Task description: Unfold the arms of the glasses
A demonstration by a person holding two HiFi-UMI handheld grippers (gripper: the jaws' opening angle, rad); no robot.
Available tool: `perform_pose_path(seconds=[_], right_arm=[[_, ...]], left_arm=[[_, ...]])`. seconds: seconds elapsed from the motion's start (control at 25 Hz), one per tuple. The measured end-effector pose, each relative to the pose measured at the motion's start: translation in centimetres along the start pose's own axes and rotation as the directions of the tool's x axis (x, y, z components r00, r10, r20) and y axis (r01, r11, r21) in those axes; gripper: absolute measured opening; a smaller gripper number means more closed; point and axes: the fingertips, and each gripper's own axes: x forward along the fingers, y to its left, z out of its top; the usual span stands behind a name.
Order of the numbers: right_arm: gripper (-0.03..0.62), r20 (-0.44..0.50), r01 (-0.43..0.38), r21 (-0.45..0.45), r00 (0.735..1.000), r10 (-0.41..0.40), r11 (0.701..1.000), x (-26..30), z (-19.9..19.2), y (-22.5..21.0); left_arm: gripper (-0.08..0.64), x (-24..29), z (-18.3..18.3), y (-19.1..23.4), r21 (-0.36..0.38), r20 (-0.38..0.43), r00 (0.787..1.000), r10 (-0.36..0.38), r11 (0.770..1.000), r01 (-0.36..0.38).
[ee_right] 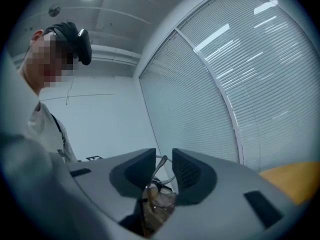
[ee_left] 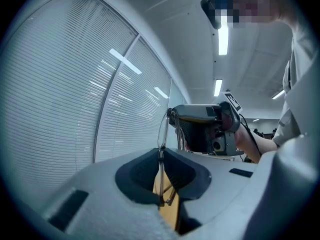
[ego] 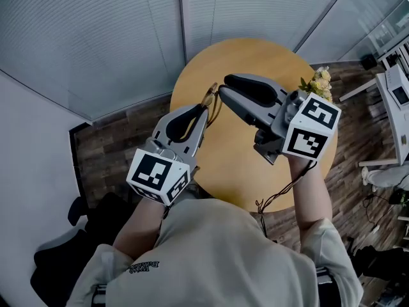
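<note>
Thin wire-framed glasses (ego: 211, 100) hang in the air over the round wooden table (ego: 236, 158), between my two grippers. My left gripper (ego: 204, 110) is shut on the frame's rim, which stands upright between its dark pads (ee_left: 161, 149). My right gripper (ego: 223, 87) comes in from the right, its tips at the top of the glasses. In the right gripper view its jaws (ee_right: 163, 156) stand a narrow gap apart, with a curved temple arm (ee_right: 160, 165) passing between them and a lens (ee_right: 161, 199) below. The left gripper view shows the right gripper (ee_left: 205, 129) at the frame's far end.
A small bunch of pale flowers (ego: 320, 82) sits at the table's right edge. Window blinds (ego: 115, 37) fill the far side. A white desk (ego: 396, 101) stands at the right, and dark chair parts (ego: 64, 254) lie at the lower left on the wood floor.
</note>
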Motion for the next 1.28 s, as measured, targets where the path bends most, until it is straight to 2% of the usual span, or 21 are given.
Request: perform_pose_path(seconds=[0.16,0.28,0.56,0.8,0.92,1.12,1.28], right_arm=[[0.089,-0.014,0.002,0.009,1.000,-0.002,1.000,0.0,-0.4,-0.3],[0.065,0.007,0.009,0.013,1.000,-0.009,1.000,-0.2,-0.3,-0.3],[0.057,0.015,0.018,0.012,1.000,-0.019,1.000,-0.4,-0.8,-0.7],[0.057,-0.035,0.091,-0.014,0.995,-0.092,0.996,-1.2,-2.7,-2.2],[0.058,-0.040,0.113,0.008,0.993,-0.113,0.994,-2.1,-3.8,-3.0],[0.057,-0.016,0.135,0.060,0.991,-0.134,0.989,-4.9,-4.7,-2.7],[0.058,-0.043,0.181,0.057,0.983,-0.179,0.982,-6.4,-6.2,-2.6]], left_arm=[[0.044,0.2,0.0,-0.3,-0.008,0.001,1.000,-0.009,1.000,0.009],[0.044,0.1,-0.3,0.1,-0.050,0.003,1.000,-0.007,0.999,0.007],[0.044,-0.1,-0.6,2.3,-0.102,0.012,0.999,0.029,0.994,-0.028],[0.044,-0.1,-0.5,5.0,-0.091,0.011,0.998,0.063,0.994,-0.062],[0.044,0.3,-0.5,5.5,-0.090,0.011,0.997,0.073,0.993,-0.071],[0.044,0.6,0.2,4.1,-0.084,0.012,0.997,0.077,0.994,-0.075],[0.044,0.7,0.3,3.6,-0.085,0.011,0.996,0.084,0.993,-0.083]])
